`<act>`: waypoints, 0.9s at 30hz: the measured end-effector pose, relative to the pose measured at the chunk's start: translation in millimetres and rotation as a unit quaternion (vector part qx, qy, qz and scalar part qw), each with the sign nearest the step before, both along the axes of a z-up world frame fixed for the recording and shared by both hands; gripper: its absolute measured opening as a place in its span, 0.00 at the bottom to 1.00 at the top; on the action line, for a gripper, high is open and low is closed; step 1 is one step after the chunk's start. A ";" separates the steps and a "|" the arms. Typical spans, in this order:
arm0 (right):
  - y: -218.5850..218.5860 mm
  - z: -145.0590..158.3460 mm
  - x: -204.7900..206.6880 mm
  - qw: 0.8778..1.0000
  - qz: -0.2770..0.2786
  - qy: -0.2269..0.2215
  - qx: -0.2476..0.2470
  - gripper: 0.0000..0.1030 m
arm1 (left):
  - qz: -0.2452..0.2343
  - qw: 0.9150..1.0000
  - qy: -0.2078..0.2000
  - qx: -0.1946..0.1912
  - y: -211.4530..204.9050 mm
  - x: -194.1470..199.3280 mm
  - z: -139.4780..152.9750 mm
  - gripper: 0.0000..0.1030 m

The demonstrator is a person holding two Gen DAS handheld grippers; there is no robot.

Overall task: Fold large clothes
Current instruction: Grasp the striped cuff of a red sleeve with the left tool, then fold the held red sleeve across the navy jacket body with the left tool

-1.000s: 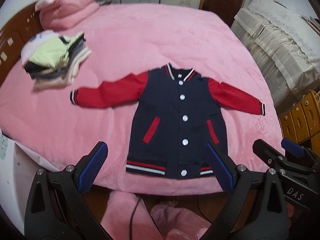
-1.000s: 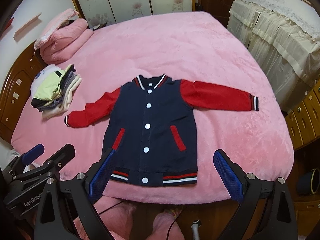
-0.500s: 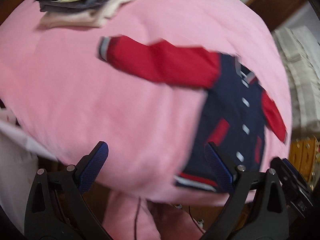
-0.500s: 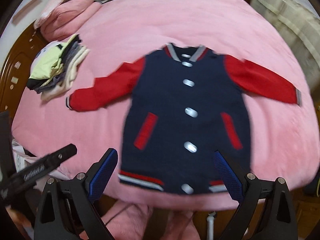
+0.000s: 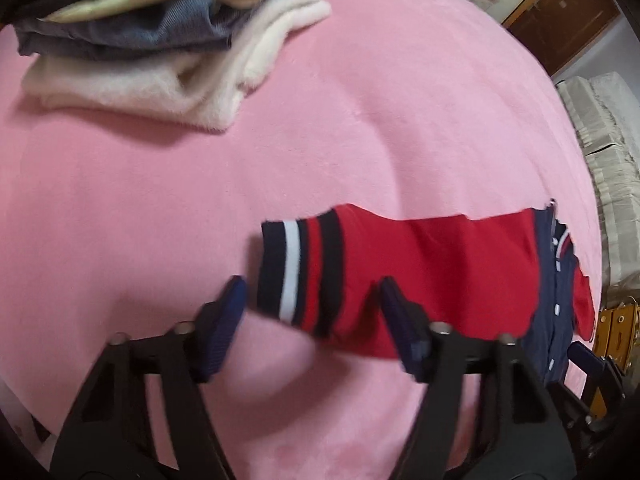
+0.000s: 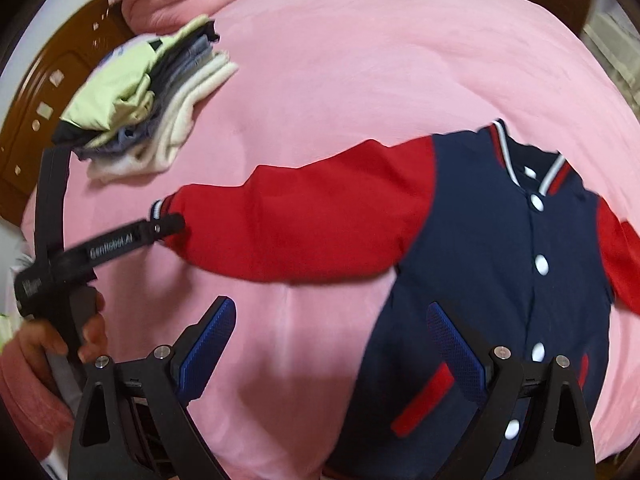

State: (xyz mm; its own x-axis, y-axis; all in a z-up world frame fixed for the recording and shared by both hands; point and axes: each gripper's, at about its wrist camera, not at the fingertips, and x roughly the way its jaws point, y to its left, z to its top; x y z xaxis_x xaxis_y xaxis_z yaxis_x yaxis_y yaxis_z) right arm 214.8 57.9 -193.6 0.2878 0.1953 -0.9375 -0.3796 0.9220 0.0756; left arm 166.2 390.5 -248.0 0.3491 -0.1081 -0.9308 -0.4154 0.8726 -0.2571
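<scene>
One jacket (image 6: 500,280), navy body with red sleeves and white snaps, laid flat and front-up on the pink bed cover (image 6: 360,60), hem toward the near edge — spread this way, presumably, so the sleeves can be turned in over the body first. Near sleeve (image 5: 420,264) runs out toward the bed's left side, its striped cuff (image 5: 296,272) lying flat.

Left gripper (image 5: 308,312): jaws apart, straddling the cuff, low over it; nothing is pinched yet. The placement suggests a grasp at the sleeve end, where a lift would carry the whole sleeve.

Right gripper (image 6: 332,344): jaws apart, empty, hovering over the cover beside the jacket's body, one finger over the navy panel — likely waiting to steady it.

One stack of folded clothes (image 6: 148,108), toward the far-left corner, well apart from the jacket.
</scene>
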 end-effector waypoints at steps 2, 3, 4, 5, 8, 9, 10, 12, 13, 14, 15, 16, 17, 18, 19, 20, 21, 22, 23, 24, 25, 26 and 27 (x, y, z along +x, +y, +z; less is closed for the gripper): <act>12.0 -13.7 11.6 1.000 0.005 0.007 -0.010 0.95 | 0.003 1.000 0.011 -0.005 3.3 8.3 -10.1 0.54; 13.2 -17.7 13.7 1.000 0.008 0.013 -0.012 0.95 | 0.005 1.000 0.012 -0.008 4.5 10.5 -13.0 0.54; 19.5 -23.5 18.9 1.000 0.011 0.017 -0.017 0.95 | 0.007 1.000 0.014 -0.009 5.0 12.6 -15.3 0.54; 21.2 -26.4 20.9 1.000 0.012 0.018 -0.019 0.95 | 0.006 1.000 0.017 -0.008 5.0 14.7 -17.2 0.53; 35.7 -34.8 30.7 0.999 0.014 0.020 -0.022 0.95 | 0.000 1.000 0.021 0.000 1.5 20.0 -19.5 0.51; 37.5 -35.5 30.9 0.999 0.014 0.022 -0.022 0.95 | -0.001 1.000 0.023 0.001 3.3 22.1 -20.4 0.50; 41.0 -36.8 33.0 0.999 0.014 0.023 -0.022 0.95 | -0.004 1.000 0.025 0.003 4.1 23.4 -21.1 0.49; 42.3 -37.2 32.8 0.999 0.010 0.025 -0.020 0.95 | -0.003 1.000 0.024 0.001 5.1 26.0 -22.4 0.47; 43.7 -38.8 33.9 0.999 0.007 0.028 -0.019 0.95 | -0.003 1.000 0.024 0.000 6.1 26.3 -22.3 0.46; 44.4 -39.4 33.3 0.999 0.004 0.031 -0.017 0.95 | -0.004 1.000 0.023 -0.001 7.0 26.9 -22.4 0.45; 40.8 -38.8 31.0 0.999 0.002 0.035 -0.014 0.95 | -0.005 1.000 0.023 -0.001 7.2 27.5 -22.4 0.45; 39.4 -38.2 29.0 0.999 -0.001 0.037 -0.011 0.95 | -0.005 1.000 0.023 0.000 6.4 26.6 -22.9 0.43; 38.6 -38.1 28.1 0.999 -0.005 0.037 -0.008 0.95 | -0.005 1.000 0.023 0.002 3.9 24.8 -22.3 0.42; 36.8 -38.2 28.2 0.999 -0.010 0.037 -0.005 0.95 | -0.005 1.000 0.024 0.003 -0.7 21.4 -21.1 0.42; 35.4 -37.5 27.0 0.999 -0.013 0.037 -0.002 0.95 | -0.006 1.000 0.025 0.005 -1.8 22.3 -20.0 0.41; 32.4 -36.8 26.2 0.999 -0.017 0.037 0.005 0.95 | -0.006 1.000 0.026 0.006 -3.2 15.5 -16.8 0.40; 30.6 -36.2 25.7 0.999 -0.019 0.037 0.009 0.95 | -0.006 1.000 0.026 0.009 -6.2 14.7 -14.6 0.39; 27.8 -35.4 25.0 0.999 -0.022 0.038 0.014 0.95 | -0.006 1.000 0.024 0.012 -8.8 14.6 -11.4 0.37; 22.9 -33.9 24.0 0.999 -0.024 0.037 0.019 0.95 | -0.005 1.000 0.020 0.016 -12.2 17.7 -7.3 0.34; 19.4 -32.4 23.4 0.999 -0.025 0.035 0.023 0.95 | -0.004 1.000 0.017 0.021 -15.5 17.9 -2.5 0.33; 13.7 -29.9 22.3 0.999 -0.026 0.032 0.029 0.95 | -0.001 1.000 0.013 0.028 -21.0 17.9 4.1 0.32; 7.6 -27.5 21.4 0.999 -0.027 0.029 0.032 0.95 | 0.001 0.999 0.009 0.033 -26.8 17.8 10.3 0.31; 2.6 -24.9 21.0 0.999 -0.027 0.026 0.035 0.95 | 0.003 0.999 0.004 0.038 -32.6 18.3 16.7 0.30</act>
